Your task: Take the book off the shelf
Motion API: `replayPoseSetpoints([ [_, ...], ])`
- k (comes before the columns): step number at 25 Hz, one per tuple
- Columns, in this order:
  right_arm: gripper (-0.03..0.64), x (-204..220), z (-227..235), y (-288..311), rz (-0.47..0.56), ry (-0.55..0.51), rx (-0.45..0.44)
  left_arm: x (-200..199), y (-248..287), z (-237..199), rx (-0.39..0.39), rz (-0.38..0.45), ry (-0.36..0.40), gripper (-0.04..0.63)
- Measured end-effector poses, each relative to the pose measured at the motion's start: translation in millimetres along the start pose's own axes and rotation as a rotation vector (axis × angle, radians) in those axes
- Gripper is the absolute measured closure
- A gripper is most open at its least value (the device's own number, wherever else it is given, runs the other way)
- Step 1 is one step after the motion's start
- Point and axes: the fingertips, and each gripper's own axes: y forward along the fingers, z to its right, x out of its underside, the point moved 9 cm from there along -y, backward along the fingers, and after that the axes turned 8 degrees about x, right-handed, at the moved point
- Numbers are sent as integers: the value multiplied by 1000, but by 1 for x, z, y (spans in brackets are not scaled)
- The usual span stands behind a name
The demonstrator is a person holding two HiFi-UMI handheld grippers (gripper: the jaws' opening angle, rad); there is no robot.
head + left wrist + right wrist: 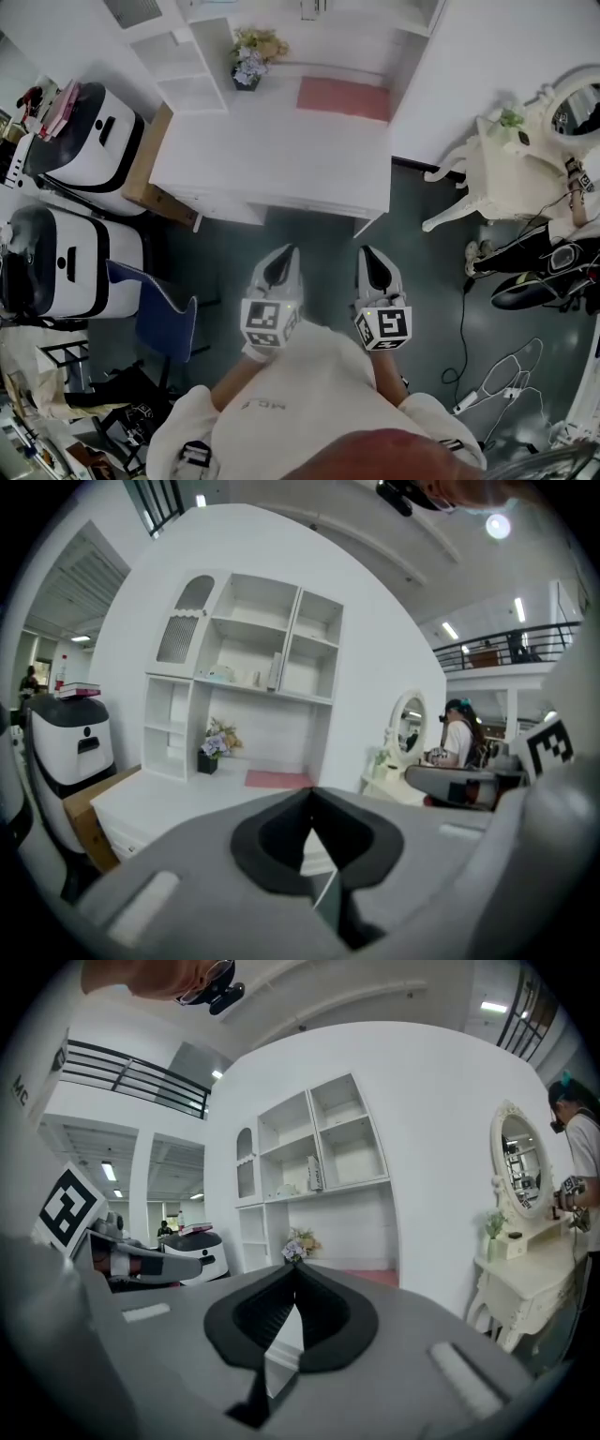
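Observation:
A pale book point(275, 671) stands upright on the middle shelf of the white shelf unit point(246, 621) at the back of the white desk point(272, 150); the right gripper view shows the book point(316, 1174) too. From the head view the book is hidden. My left gripper point(281, 255) and right gripper point(371, 255) hang side by side over the dark floor, just short of the desk's front edge. Both point at the desk, far from the shelf. The left gripper point(311, 795) is shut and holds nothing, and so is the right gripper point(293, 1267).
A flower pot point(248, 67) and a pink mat point(343, 97) lie on the desk. Two white machines point(94, 141) and a cardboard box point(150, 183) stand at the left, with a blue chair point(165, 323) nearby. A white vanity table point(506, 159) and a person point(548, 258) are at the right.

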Motion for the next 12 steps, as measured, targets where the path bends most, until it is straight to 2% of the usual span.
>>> replayPoseSetpoints([
  [7, 620, -50, -3, 156, 3, -26, 58, -77, 107, -117, 64, 12, 12, 595],
  [12, 620, -86, -4, 259, 47, -28, 91, -120, 175, -190, 98, 25, 7, 595],
])
